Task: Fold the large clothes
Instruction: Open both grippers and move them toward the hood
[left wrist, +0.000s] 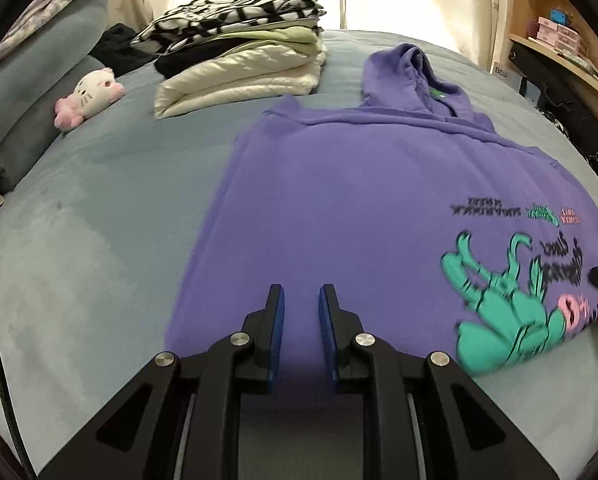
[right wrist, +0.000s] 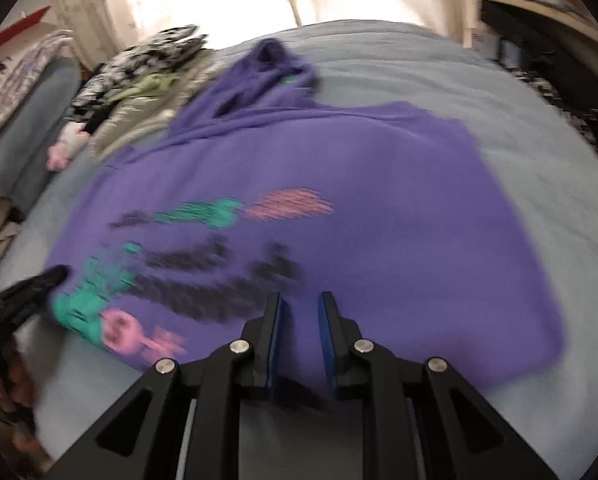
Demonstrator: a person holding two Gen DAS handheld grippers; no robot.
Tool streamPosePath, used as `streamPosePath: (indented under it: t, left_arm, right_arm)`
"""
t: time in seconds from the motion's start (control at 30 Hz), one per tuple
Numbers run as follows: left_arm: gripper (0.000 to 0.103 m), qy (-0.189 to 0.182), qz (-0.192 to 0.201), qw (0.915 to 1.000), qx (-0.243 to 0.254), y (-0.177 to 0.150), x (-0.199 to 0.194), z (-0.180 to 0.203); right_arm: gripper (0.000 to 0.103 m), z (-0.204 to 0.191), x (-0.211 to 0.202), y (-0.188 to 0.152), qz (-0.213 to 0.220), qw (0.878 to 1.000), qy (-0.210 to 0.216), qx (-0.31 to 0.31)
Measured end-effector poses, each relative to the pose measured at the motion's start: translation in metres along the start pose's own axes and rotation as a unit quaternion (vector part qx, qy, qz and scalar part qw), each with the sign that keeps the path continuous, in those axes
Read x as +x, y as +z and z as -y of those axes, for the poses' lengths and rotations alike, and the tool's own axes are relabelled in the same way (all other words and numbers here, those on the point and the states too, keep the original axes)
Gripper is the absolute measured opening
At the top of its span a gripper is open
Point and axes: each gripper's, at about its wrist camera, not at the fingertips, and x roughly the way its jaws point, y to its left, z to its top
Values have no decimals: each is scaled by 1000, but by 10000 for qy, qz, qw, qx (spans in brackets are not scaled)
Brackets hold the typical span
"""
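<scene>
Purple hoodie (left wrist: 359, 200) lies mid-frame on the grey bed (left wrist: 99, 220), printed side up, hood toward the top. Sleeves look already tucked in; the body isn't folded lengthwise yet, so I'd call it roughly half done. Stack of folded clothes (left wrist: 239, 52) sits upper left. Left gripper (left wrist: 301, 300): jaws part-open over the hem, gripping nothing. Right gripper (right wrist: 300, 308): same gap, empty; the view is blurred, so contact is unclear.
</scene>
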Motion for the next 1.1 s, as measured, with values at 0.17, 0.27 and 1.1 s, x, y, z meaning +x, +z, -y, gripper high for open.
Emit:
streamPosePath:
  t: [0.17,0.27,1.1]
  left_arm:
    - [16,309,17,9995,-2,-7,-6,-15]
    - [17,397,-18,9992,-46,-6,-6,-14]
    - [46,397,-367,9978,-382,6,-20,-4]
  right_arm:
    - [18,66,-20,-19,236,9950,-317,917]
    - [18,73,-23,-23,236,9929,-283,1129]
    - [50,39,-9,-14,-222,9924,-785,918]
